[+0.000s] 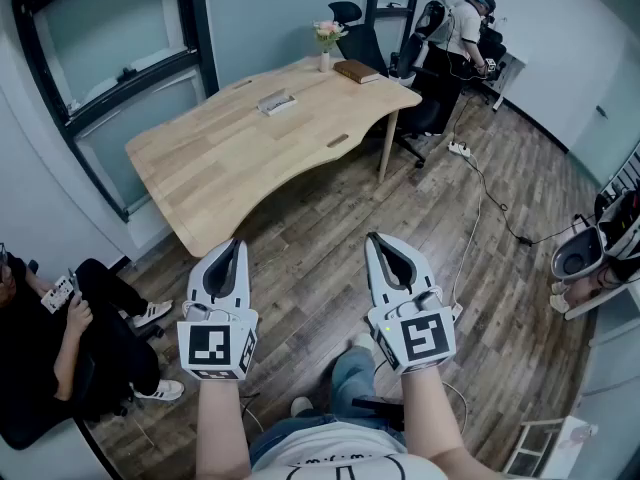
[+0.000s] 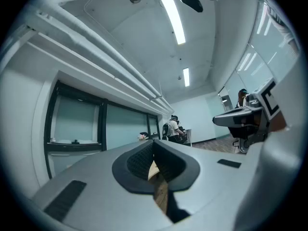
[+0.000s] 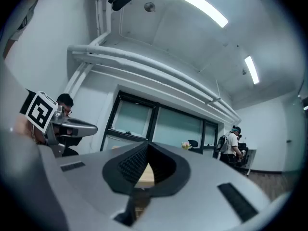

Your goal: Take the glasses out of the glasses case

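A small grey flat object, perhaps the glasses case (image 1: pixel 277 102), lies on the far part of the light wooden table (image 1: pixel 220 158). No glasses are visible. My left gripper (image 1: pixel 231 254) and right gripper (image 1: pixel 384 249) are held side by side over the wooden floor, well short of the table and pointing toward it. Both have their jaws together with nothing between them. In the left gripper view, the left gripper (image 2: pixel 154 146) shows its dark pads meeting, and the right gripper (image 3: pixel 147 148) looks the same in its own view. The right gripper's body also appears in the left gripper view at the right.
A brown book (image 1: pixel 356 71) and a small flower vase (image 1: pixel 327 43) stand at the table's far end. A person sits at the lower left (image 1: pixel 60 338). Another person (image 1: pixel 455 28) stands at a desk beyond an office chair (image 1: pixel 352 30). A power strip with its cable (image 1: pixel 460 149) lies on the floor.
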A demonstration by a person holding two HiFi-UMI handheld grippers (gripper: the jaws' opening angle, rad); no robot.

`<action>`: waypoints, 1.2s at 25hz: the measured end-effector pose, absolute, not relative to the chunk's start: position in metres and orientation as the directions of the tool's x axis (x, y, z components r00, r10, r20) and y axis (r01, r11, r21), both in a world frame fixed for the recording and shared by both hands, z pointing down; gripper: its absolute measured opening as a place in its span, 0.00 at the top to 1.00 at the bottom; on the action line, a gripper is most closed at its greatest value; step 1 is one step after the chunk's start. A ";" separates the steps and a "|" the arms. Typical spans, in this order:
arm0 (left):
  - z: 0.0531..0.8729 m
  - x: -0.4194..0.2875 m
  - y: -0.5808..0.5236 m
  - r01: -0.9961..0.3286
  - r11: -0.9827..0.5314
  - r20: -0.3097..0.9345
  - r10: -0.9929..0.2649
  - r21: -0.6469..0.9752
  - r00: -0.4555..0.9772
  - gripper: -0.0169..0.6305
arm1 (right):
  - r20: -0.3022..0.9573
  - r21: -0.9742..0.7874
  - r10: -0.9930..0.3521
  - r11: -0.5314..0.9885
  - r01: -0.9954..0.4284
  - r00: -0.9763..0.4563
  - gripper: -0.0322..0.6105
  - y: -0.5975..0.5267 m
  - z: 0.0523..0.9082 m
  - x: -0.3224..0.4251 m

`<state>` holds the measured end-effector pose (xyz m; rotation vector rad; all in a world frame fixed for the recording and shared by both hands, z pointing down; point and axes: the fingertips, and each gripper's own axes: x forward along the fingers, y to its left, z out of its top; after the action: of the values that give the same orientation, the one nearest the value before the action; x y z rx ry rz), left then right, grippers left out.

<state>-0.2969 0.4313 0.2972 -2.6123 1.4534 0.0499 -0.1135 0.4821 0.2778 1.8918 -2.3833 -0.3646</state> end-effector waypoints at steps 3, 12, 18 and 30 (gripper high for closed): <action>0.297 -0.303 0.429 -0.846 -0.520 -0.104 -0.841 -0.121 0.531 0.95 | -0.091 0.234 -0.969 0.204 -0.951 -0.230 0.94 0.480 0.279 -0.118; 0.298 -0.285 0.392 -0.848 -0.512 -0.100 -0.845 -0.134 0.526 0.95 | -0.100 0.231 -0.964 0.217 -0.948 -0.245 0.94 0.440 0.280 -0.097; 0.294 -0.240 0.340 -0.866 -0.483 -0.106 -0.862 -0.129 0.496 0.95 | -0.111 0.242 -0.957 0.236 -0.941 -0.268 0.93 0.387 0.276 -0.050; 0.280 -0.105 0.215 -0.912 -0.391 -0.112 -0.908 -0.122 0.404 0.95 | -0.077 0.228 -0.928 0.340 -0.912 -0.365 0.93 0.249 0.272 0.090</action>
<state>-0.1050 0.2150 0.2799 -2.4905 1.6303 0.0407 0.0897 0.2488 0.2716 1.7305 -2.5166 -0.3589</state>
